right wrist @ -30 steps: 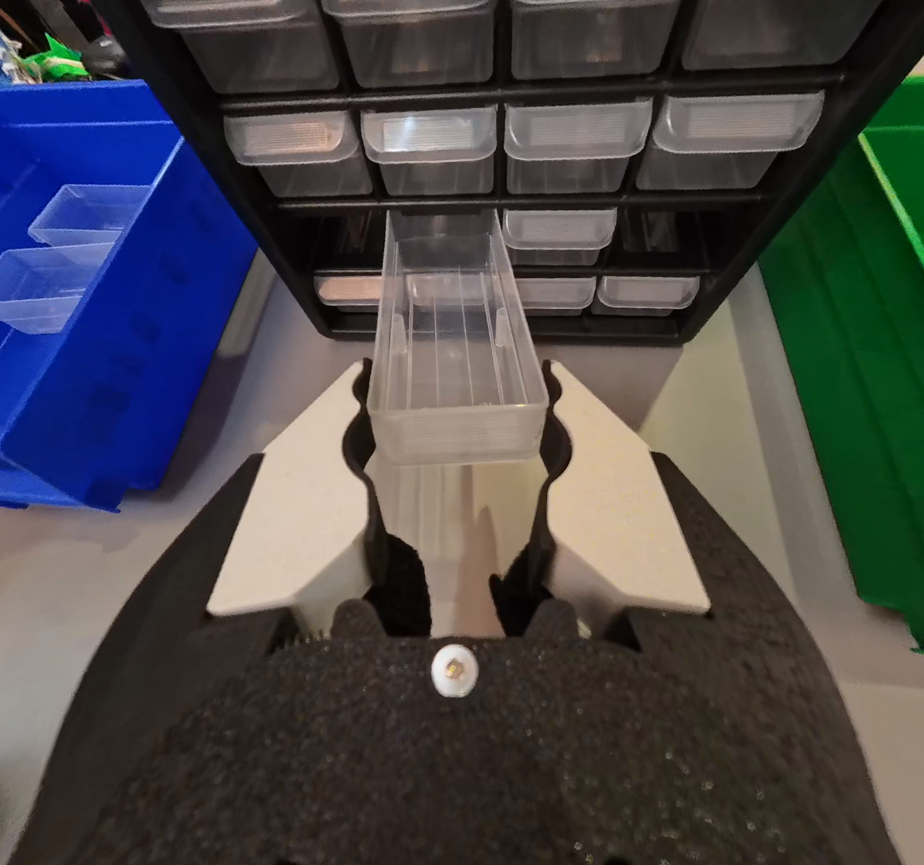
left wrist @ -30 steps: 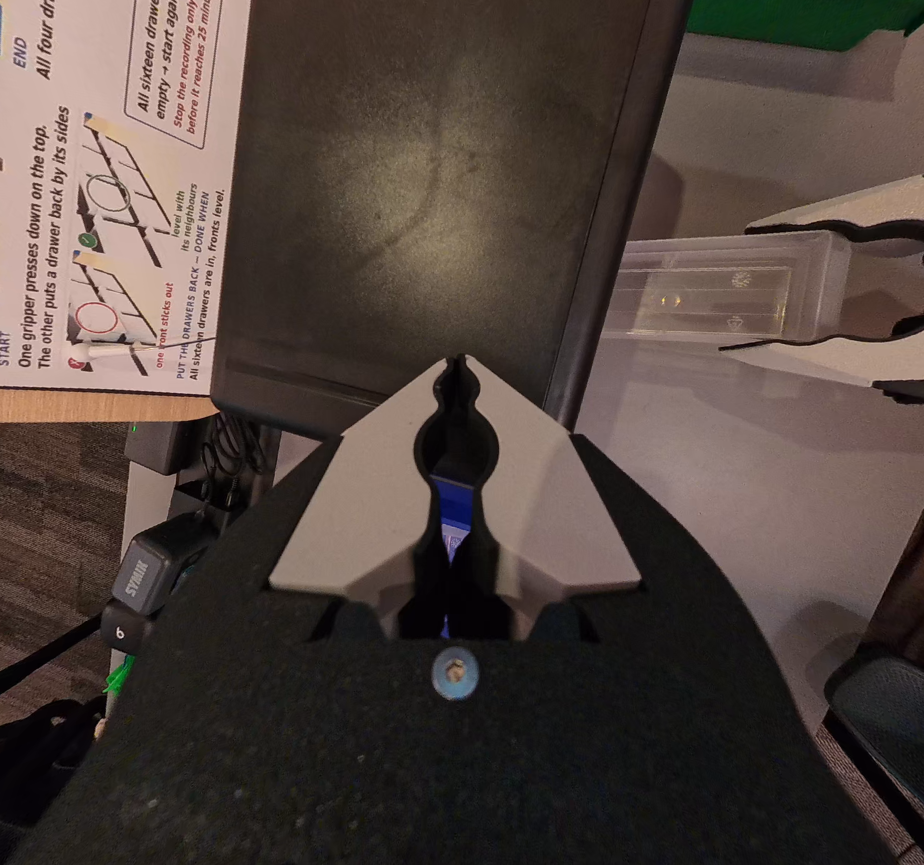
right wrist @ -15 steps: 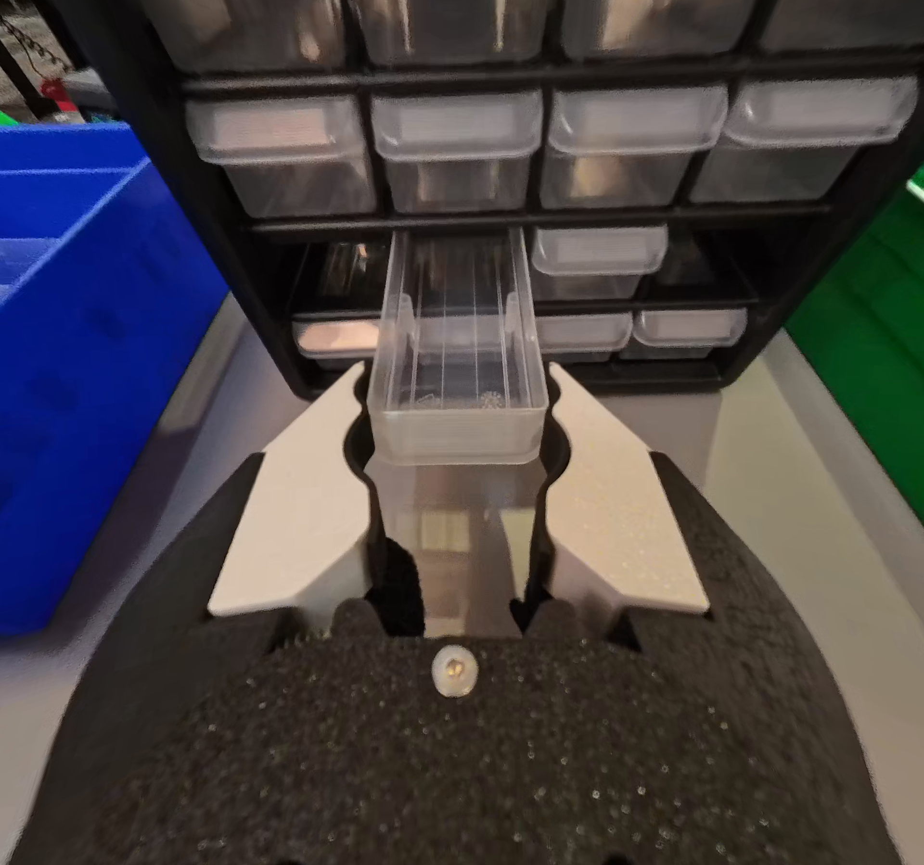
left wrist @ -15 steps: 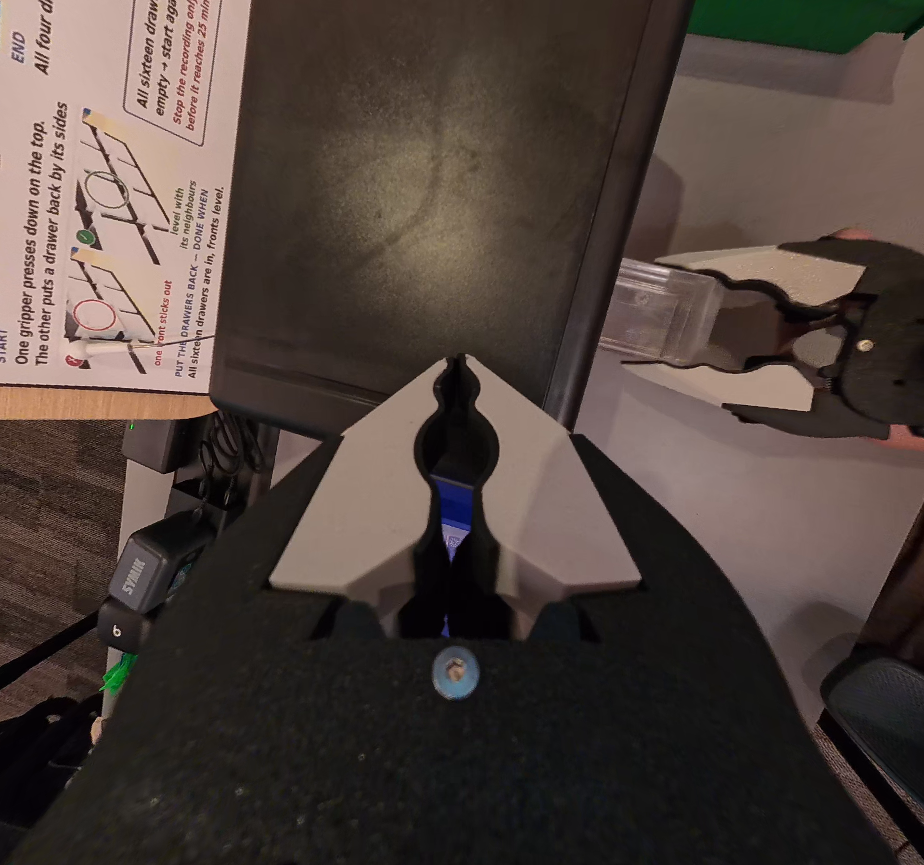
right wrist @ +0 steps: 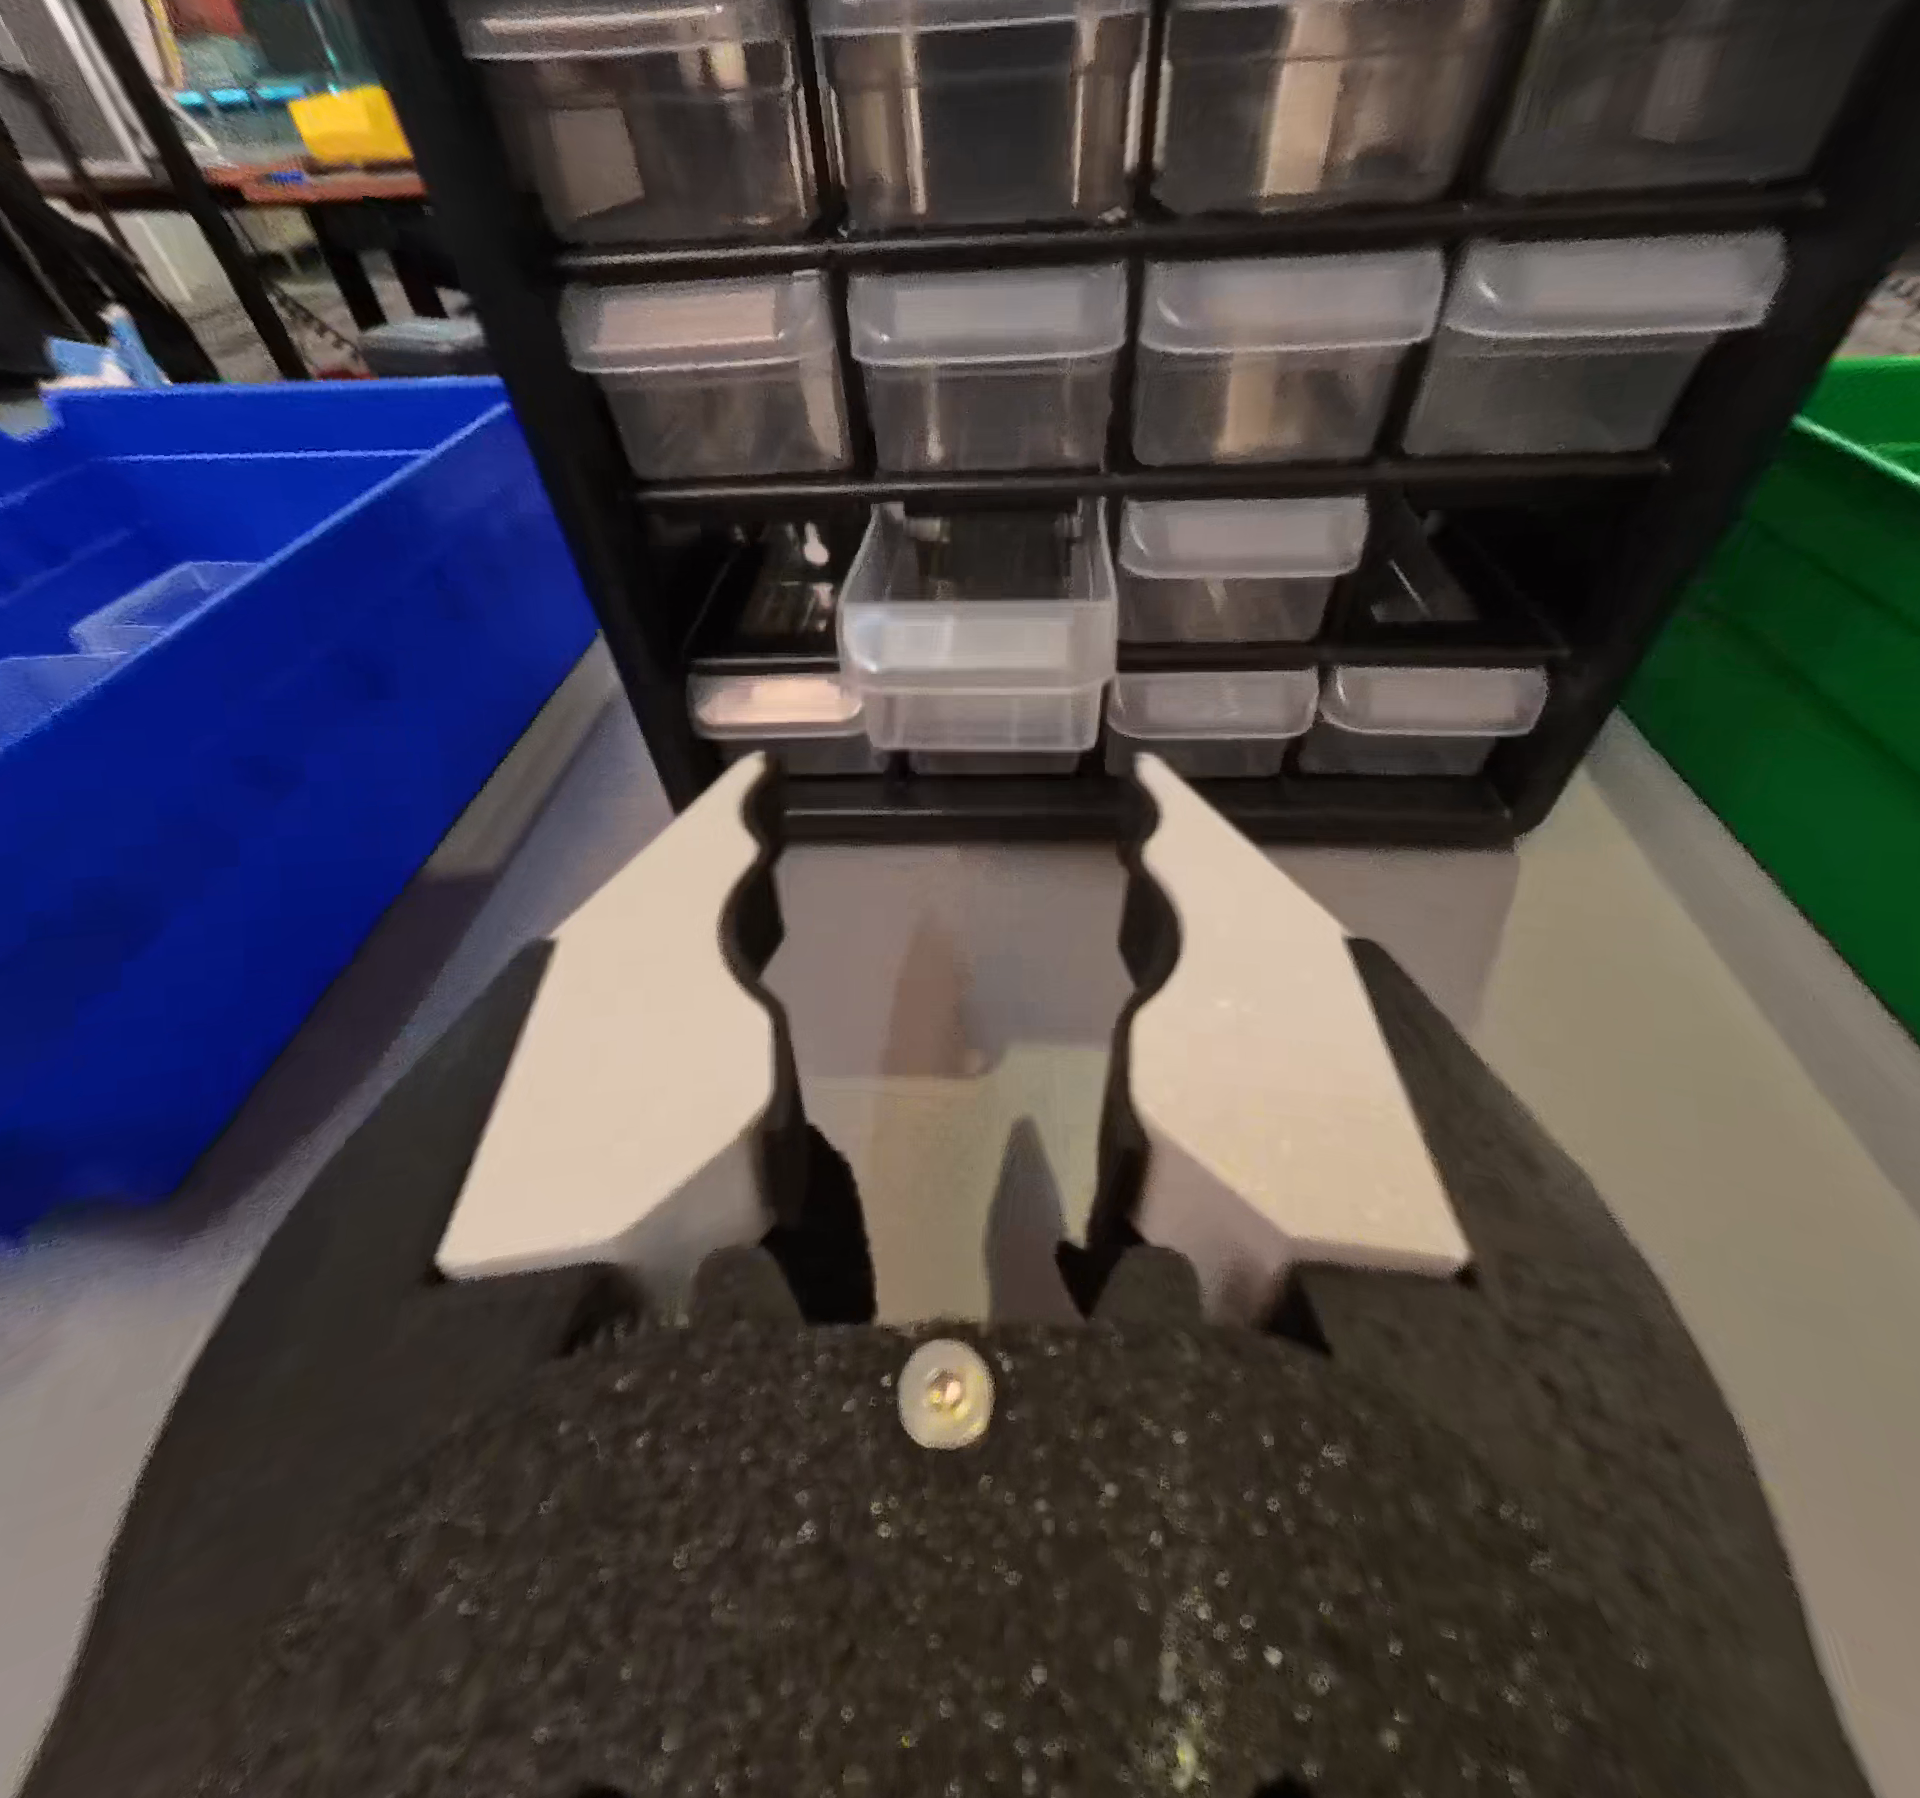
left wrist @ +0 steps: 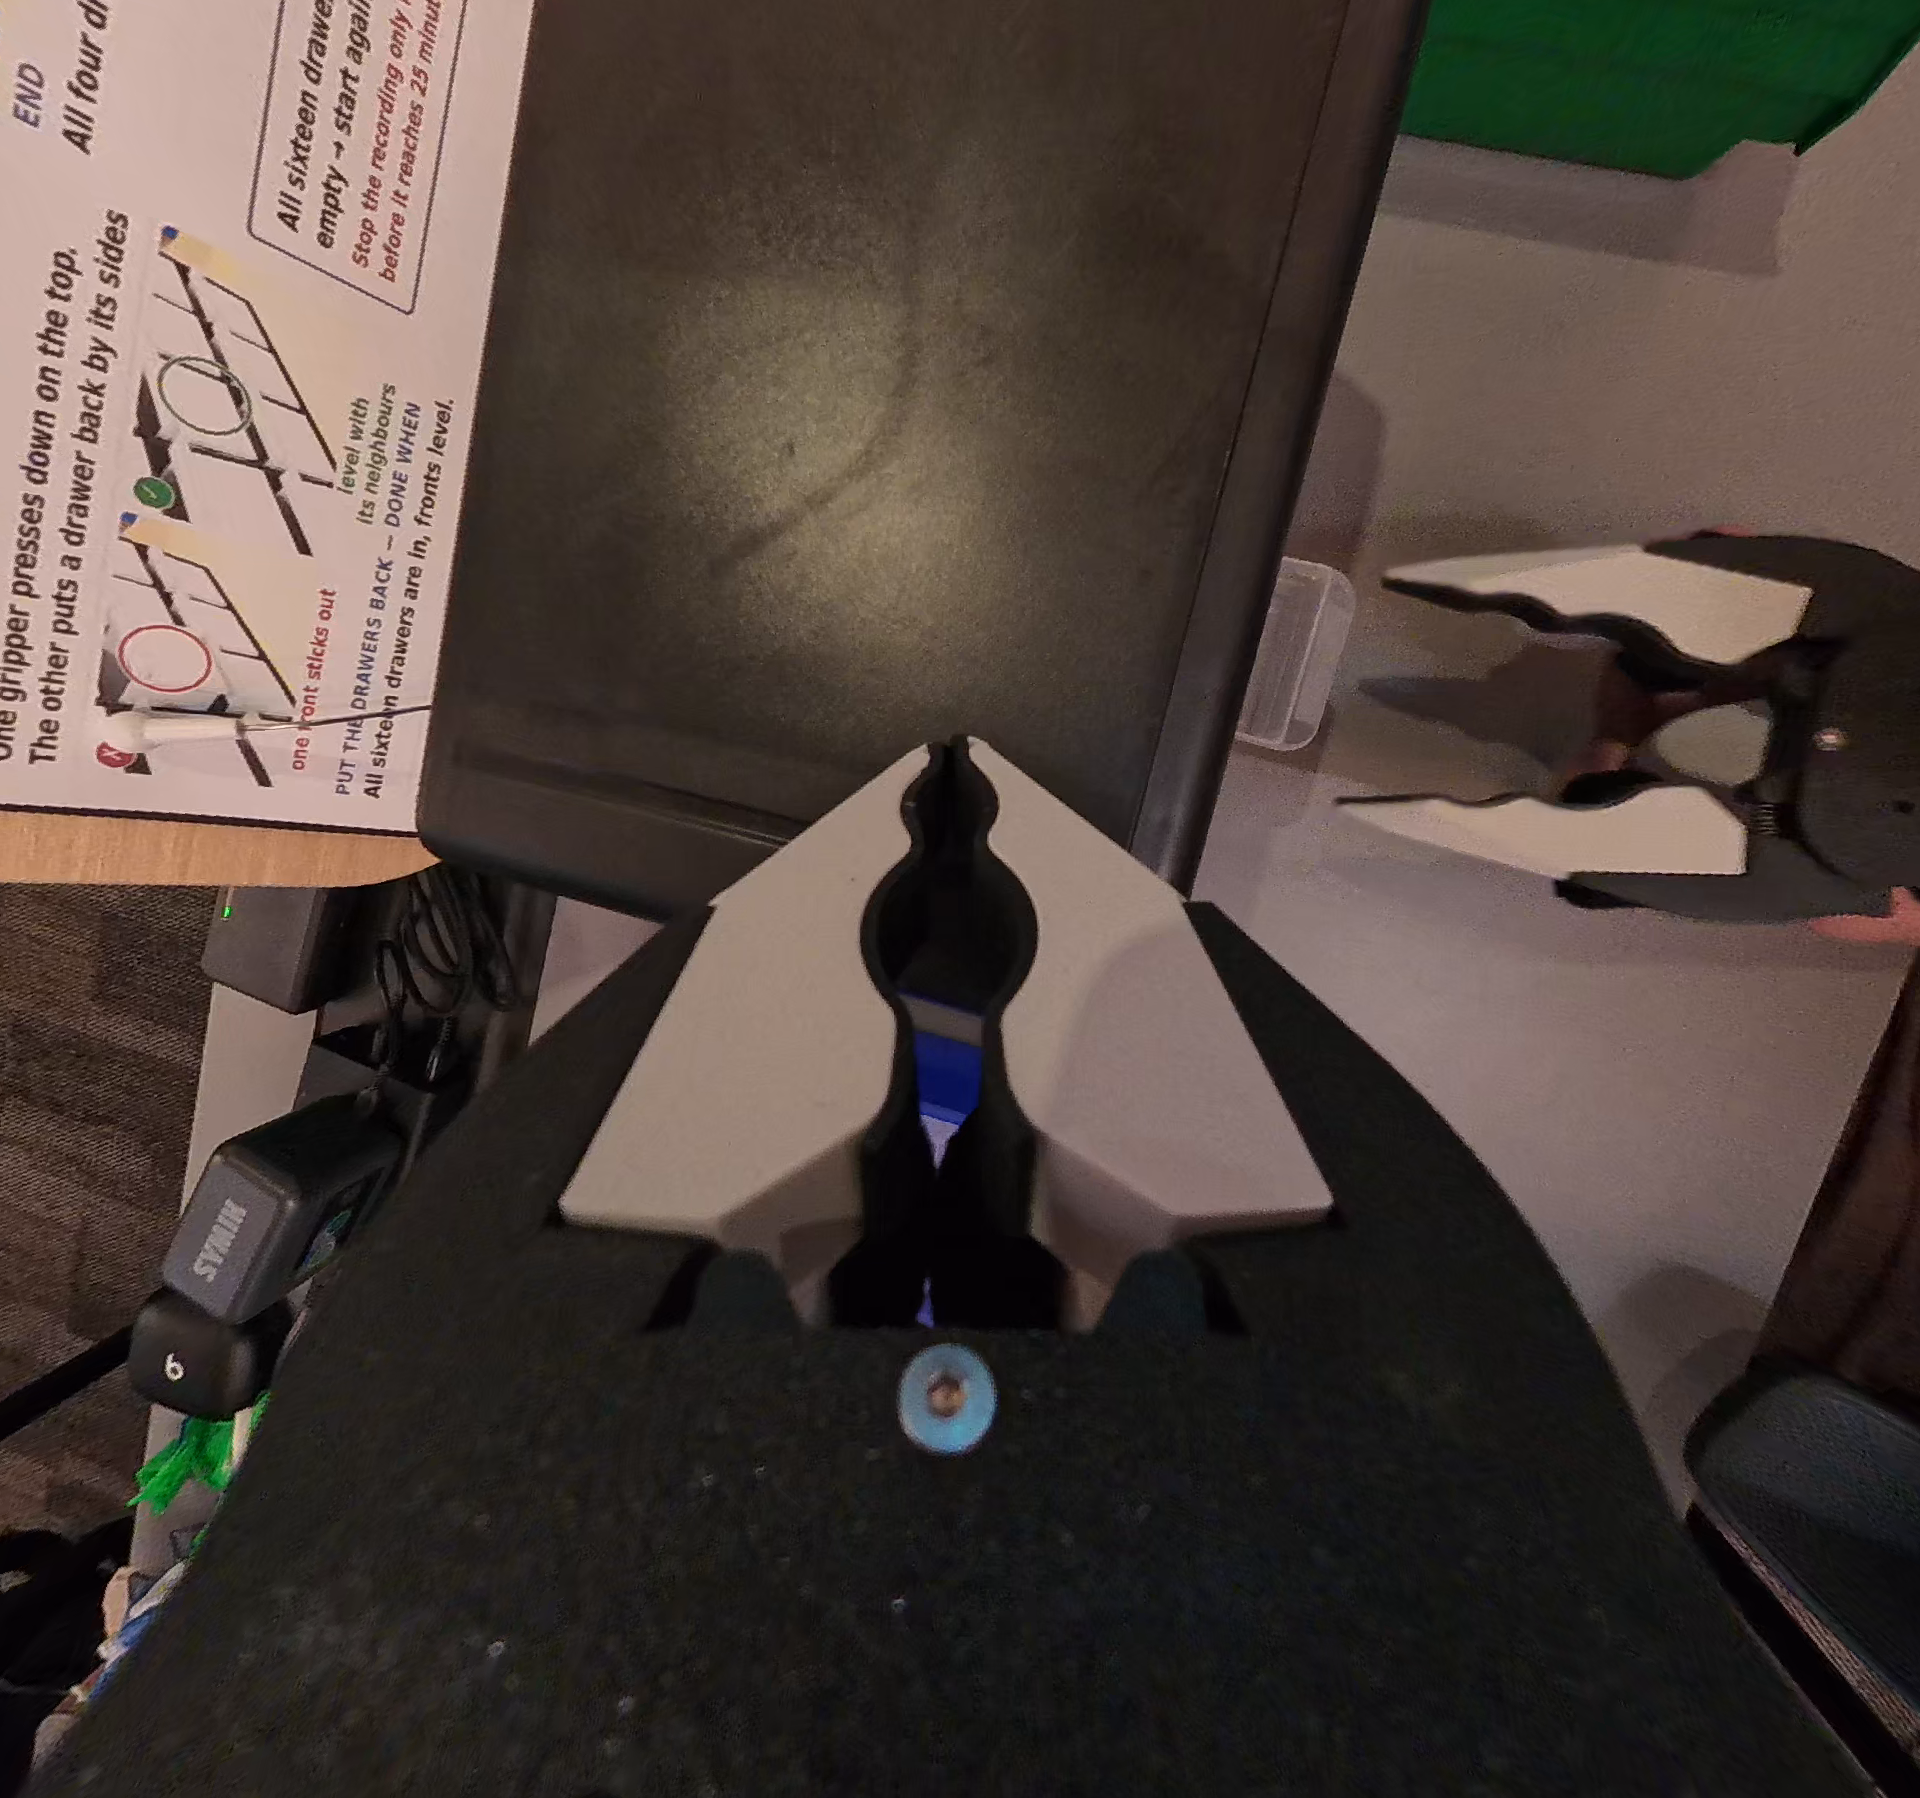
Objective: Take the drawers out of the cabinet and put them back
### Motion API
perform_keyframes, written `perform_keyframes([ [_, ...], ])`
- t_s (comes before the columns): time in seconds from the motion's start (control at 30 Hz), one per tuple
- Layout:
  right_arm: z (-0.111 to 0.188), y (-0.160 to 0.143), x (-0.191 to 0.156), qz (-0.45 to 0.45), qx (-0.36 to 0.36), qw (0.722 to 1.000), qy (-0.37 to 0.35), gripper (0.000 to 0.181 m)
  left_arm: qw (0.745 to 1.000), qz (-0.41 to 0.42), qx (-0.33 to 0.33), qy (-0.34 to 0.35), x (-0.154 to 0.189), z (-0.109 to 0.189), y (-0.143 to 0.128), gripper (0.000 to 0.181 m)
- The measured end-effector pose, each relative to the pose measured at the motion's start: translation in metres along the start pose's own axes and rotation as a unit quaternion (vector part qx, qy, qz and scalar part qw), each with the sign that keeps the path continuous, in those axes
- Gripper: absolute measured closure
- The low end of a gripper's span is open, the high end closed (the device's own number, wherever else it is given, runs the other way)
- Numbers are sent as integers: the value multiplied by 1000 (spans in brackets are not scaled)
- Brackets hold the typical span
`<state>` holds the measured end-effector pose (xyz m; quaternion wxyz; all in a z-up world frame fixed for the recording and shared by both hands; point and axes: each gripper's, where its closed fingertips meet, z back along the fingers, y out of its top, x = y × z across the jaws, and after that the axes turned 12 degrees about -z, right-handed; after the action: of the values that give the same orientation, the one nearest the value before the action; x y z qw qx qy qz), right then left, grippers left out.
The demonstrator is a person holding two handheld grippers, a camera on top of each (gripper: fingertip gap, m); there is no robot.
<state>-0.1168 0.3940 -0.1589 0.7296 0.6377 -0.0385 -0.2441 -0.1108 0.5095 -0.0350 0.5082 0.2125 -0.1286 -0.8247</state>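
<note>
The black drawer cabinet (right wrist: 499, 294) stands on a grey table and holds several clear drawers. One clear drawer (right wrist: 977, 668) sits in the second slot of the third row and sticks out past its neighbours. My right gripper (right wrist: 951, 772) is open and empty, just in front of that drawer and apart from it. The slots left (right wrist: 769, 595) and right (right wrist: 1455, 595) in that row look empty. My left gripper (left wrist: 954, 746) is shut, with its tips on the cabinet's top (left wrist: 883, 346). The left wrist view also shows the protruding drawer (left wrist: 1288, 668) and the open right gripper (left wrist: 1363, 694).
A blue bin (right wrist: 260, 709) with loose clear drawers (right wrist: 156, 595) stands left of the cabinet. A green bin (right wrist: 1818, 657) stands to its right. A printed sheet (left wrist: 208, 346) lies behind the cabinet. A power adapter (left wrist: 260, 1239) hangs past the table edge.
My right gripper pushed the clear drawer most of the way into its slot, opened, let go and drew back. My left gripper has stayed shut on the cabinet top.
</note>
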Motion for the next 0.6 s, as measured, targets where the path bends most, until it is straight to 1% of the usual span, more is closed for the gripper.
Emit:
perform_keyframes([
  [0.07,4,-1,0,5,11,1000,9,139,1000,-1,-2,2,0,0,0,181],
  [0.1,0,0,4,19,11,1000,-2,147,1000,-1,-4,3,0,0,0,181],
  [0.13,-7,0,6,26,8,1000,-10,151,1000,0,-5,4,0,0,0,181],
  [0.27,-38,0,9,-11,-9,1000,-8,153,1000,4,-7,5,0,0,0,181],
  [0.33,-48,2,13,-6,-11,1000,-14,155,1000,5,-9,5,0,-1,0,181],
  [0.4,-57,5,13,-2,-10,1000,-6,157,1000,4,-12,5,0,-1,0,181],
  [0.47,-66,2,14,0,-27,1000,-1,156,1000,2,-16,6,-1,-1,0,181],
  [0.6,-75,4,15,3,-33,999,1,155,1000,1,-18,13,-1,-1,0,181],
])
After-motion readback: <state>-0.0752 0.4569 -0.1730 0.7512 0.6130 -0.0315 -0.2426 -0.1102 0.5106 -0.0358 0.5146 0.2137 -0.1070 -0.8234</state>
